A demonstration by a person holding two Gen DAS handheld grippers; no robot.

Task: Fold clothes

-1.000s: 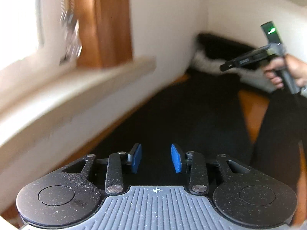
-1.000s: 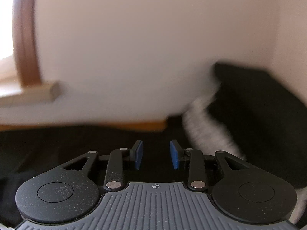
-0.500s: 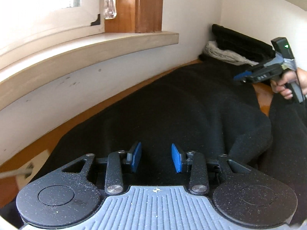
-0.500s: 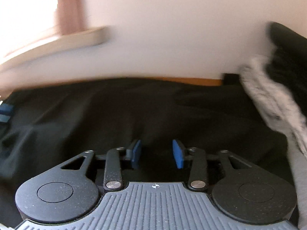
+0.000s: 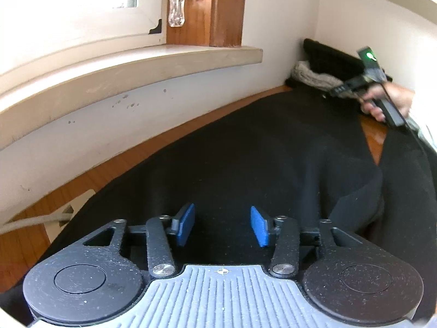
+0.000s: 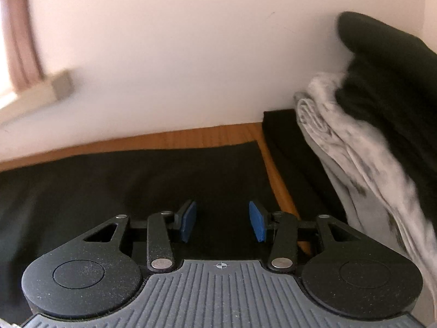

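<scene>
A large black garment [image 5: 259, 158] lies spread over the wooden table [image 5: 153, 150]; its far right corner [image 6: 240, 153] shows in the right wrist view. My left gripper [image 5: 222, 225] hovers open just above the garment's near part, nothing between its blue pads. My right gripper [image 6: 222, 221] is open too, low over the cloth near that corner. In the left wrist view the right gripper [image 5: 334, 90] appears far right, held by a hand [image 5: 387, 99]; its fingertips are blurred there.
A stack of folded clothes, black [image 6: 387, 87] on top and mottled grey [image 6: 349, 147] under it, fills the right corner. A white wall [image 6: 191, 54] runs behind the table, with a window sill [image 5: 136, 68] on the left. A white cable [image 5: 32, 220] lies at the table's left.
Both views swung down from the wall to the table. The right gripper moved toward the garment's far right corner beside the stack. Both stayed open.
</scene>
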